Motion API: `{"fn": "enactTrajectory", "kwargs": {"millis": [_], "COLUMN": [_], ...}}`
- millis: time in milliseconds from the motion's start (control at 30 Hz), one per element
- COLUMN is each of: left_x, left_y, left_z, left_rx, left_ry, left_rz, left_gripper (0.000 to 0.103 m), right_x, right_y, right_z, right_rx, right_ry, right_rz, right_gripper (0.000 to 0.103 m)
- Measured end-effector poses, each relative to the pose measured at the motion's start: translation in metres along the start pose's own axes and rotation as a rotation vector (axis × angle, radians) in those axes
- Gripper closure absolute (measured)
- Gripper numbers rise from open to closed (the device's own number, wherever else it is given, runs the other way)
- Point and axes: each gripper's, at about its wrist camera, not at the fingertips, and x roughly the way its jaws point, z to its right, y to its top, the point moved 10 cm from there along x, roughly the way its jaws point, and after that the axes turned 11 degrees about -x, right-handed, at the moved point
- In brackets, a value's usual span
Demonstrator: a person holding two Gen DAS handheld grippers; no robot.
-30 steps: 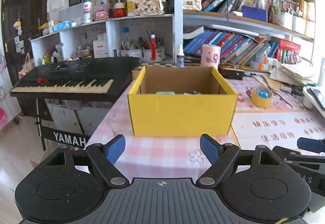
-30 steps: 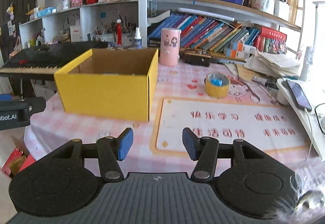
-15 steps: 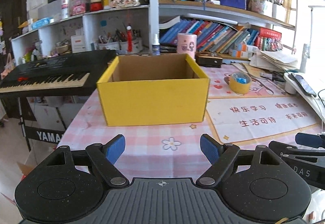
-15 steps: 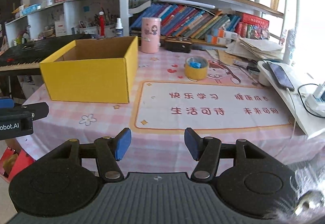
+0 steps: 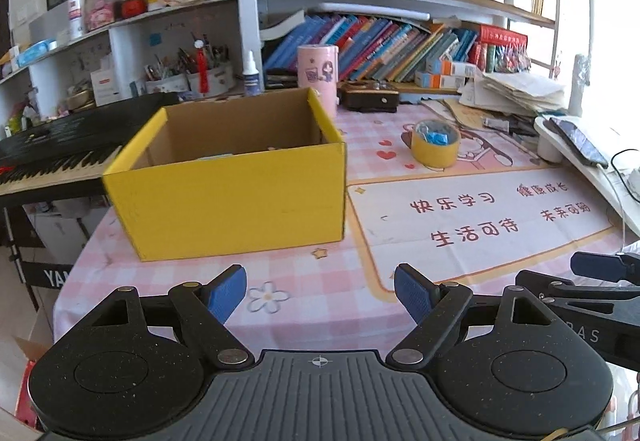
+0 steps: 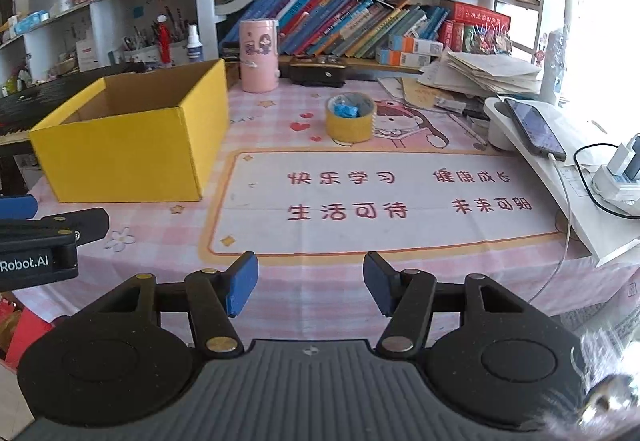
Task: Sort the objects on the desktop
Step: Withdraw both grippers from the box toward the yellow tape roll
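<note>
An open yellow cardboard box (image 5: 232, 197) stands on the pink checked tablecloth (image 5: 304, 277), left of a desk mat with red characters (image 5: 480, 217); it also shows in the right wrist view (image 6: 124, 157). Some items lie inside it, mostly hidden. A yellow tape roll (image 5: 435, 143) with a blue thing inside it sits behind the mat, seen too in the right wrist view (image 6: 350, 117). My left gripper (image 5: 320, 295) is open and empty at the table's front edge. My right gripper (image 6: 310, 287) is open and empty, to the right of the left one.
A pink cup (image 6: 259, 57) and a dark case (image 6: 316, 71) stand behind the box. A keyboard piano (image 5: 52, 149) is at the left. A phone (image 6: 534, 129) on a white stand, cables and a paper pile (image 6: 488, 75) crowd the right. Bookshelves line the back.
Both grippers have drawn back from the box and swung to the right, so the box looks farther away and more to the left. Both stayed open and empty.
</note>
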Motion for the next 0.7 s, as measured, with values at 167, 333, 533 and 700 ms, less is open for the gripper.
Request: {"fn": "enactTrajectory", "kwargs": {"millis": [167,333,533,700], "left_x": [0.021,0.045,0.073,0.095], "left_y": [0.007,0.017,0.025,0.032], "left_z": [0.026,0.060,0.096,0.121], "left_rx": [-0.006,-0.013,-0.025,-0.036], "left_ry": [0.001,-0.004,0.015,0.037], "left_rz": [-0.023,-0.032,-0.050,-0.053], "left_gripper": [0.019,0.019,0.019,0.019], "right_x": [0.021,0.041,0.069,0.094], "right_y": [0.002,0.014,0.026,0.032], "right_z": [0.027,0.060,0.104,0.135], "right_rx": [-0.003,-0.019,-0.028,-0.029], "right_ry": [0.002,-0.005,0.005,0.033], "right_rz": [-0.030,-0.031,-0.035,-0.042], "right_gripper": [0.047,0.047,0.047,0.047]}}
